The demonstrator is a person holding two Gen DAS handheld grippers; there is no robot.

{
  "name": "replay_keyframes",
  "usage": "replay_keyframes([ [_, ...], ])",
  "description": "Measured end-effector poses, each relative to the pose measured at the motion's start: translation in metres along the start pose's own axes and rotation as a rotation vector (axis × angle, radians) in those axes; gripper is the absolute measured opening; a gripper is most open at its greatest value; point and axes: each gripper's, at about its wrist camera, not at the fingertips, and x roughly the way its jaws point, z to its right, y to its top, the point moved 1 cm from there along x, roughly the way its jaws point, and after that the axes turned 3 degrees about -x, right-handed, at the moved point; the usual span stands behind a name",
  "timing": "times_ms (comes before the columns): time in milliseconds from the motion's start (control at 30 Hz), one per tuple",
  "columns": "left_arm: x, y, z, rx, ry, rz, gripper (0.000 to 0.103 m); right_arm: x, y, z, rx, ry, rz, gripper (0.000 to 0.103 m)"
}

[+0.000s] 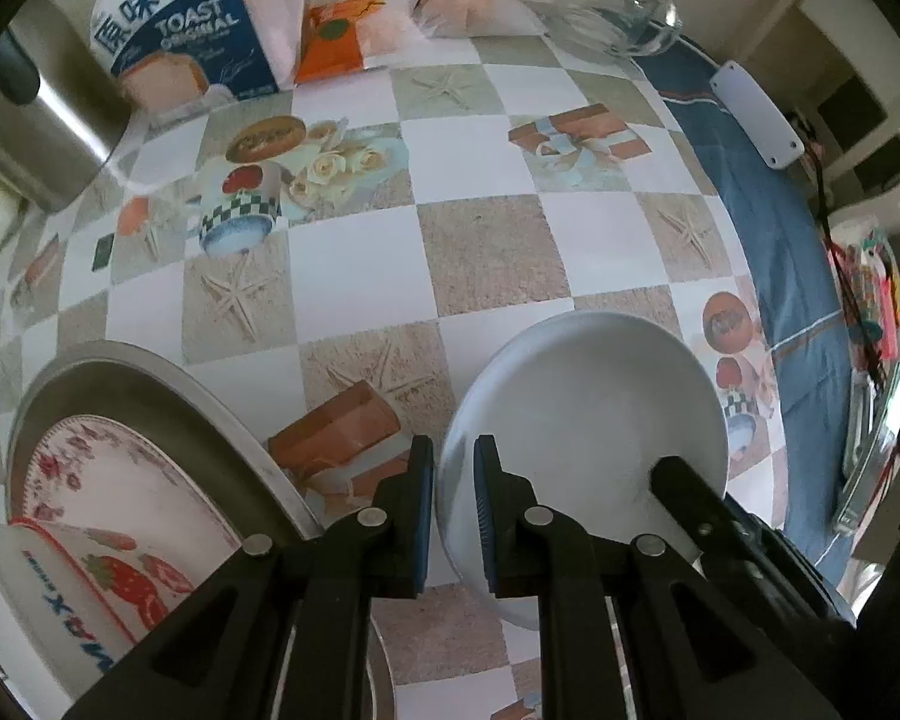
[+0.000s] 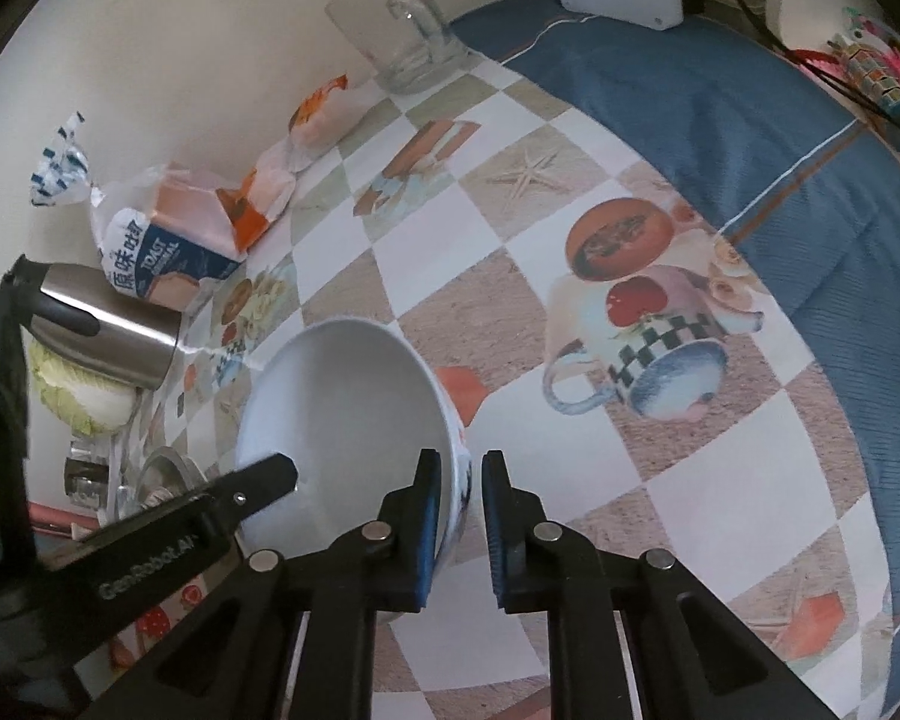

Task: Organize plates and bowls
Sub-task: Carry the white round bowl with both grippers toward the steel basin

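We are seeing only part of the round white ceramic bowl point(image 1: 582, 420), both grippers hiding its near rim. It is tilting, mouth facing us, beside the metal pan point(image 1: 168, 402) holding a floral plate point(image 1: 120, 480). The left gripper point(image 1: 453, 510) and right gripper point(image 2: 461, 516) are each pinching its rim.

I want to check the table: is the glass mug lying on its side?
No, the glass mug stands upright near the wall.

A checkered picture-print worktop point(image 1: 486, 276) carries a toast bag point(image 1: 174, 30) at upper left, orange packets point(image 1: 342, 36) beside it, a glass mug point(image 1: 630, 18) at top right, a steel jug point(image 2: 114, 324) at left
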Motion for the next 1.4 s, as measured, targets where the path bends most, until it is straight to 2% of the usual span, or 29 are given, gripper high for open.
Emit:
replay_keyframes([
  [200, -0.001, 0.000, -0.012, -0.053, -0.062, 0.015, 0.014, -0.014, 0.005, -0.002, -0.021, -0.015, 0.039, 0.015],
  [500, -0.003, 0.002, -0.010, -0.053, -0.086, 0.024, 0.013, -0.004, 0.003, -0.002, -0.033, -0.036, 0.025, 0.015],
  [700, -0.005, 0.001, -0.009, -0.049, -0.095, 0.032, 0.013, -0.006, 0.003, -0.003, -0.037, -0.048, 0.041, 0.018],
  [833, -0.005, 0.001, -0.009, -0.048, -0.102, 0.029, 0.013, -0.014, 0.005, -0.008, -0.071, -0.068, 0.086, 0.019],
  [867, -0.006, 0.001, -0.010, -0.049, -0.105, 0.028, 0.013, -0.016, 0.006, -0.008, -0.081, -0.080, 0.097, 0.023],
  [900, -0.007, 0.001, -0.011, -0.050, -0.108, 0.028, 0.013, -0.018, 0.008, -0.008, -0.086, -0.090, 0.103, 0.034],
  [967, -0.007, 0.002, -0.012, -0.051, -0.111, 0.032, 0.013, -0.025, 0.009, -0.004, -0.091, -0.117, 0.122, 0.050],
  [1067, -0.008, 0.002, -0.013, -0.045, -0.113, 0.033, 0.013, -0.034, 0.012, 0.004, -0.078, -0.118, 0.152, 0.052],
  [1167, -0.007, 0.004, -0.013, -0.040, -0.111, 0.038, 0.013, -0.034, 0.015, 0.010, -0.075, -0.050, 0.119, 0.052],
  [1267, -0.007, 0.005, -0.013, -0.038, -0.110, 0.038, 0.013, -0.031, 0.013, 0.001, -0.137, -0.068, 0.117, 0.052],
  [1333, -0.006, 0.005, -0.013, -0.035, -0.108, 0.039, 0.013, -0.025, 0.009, -0.007, -0.186, -0.049, 0.099, 0.052],
  [1400, -0.006, 0.005, -0.012, -0.033, -0.108, 0.039, 0.013, -0.021, 0.007, -0.011, -0.199, -0.049, 0.098, 0.048],
])
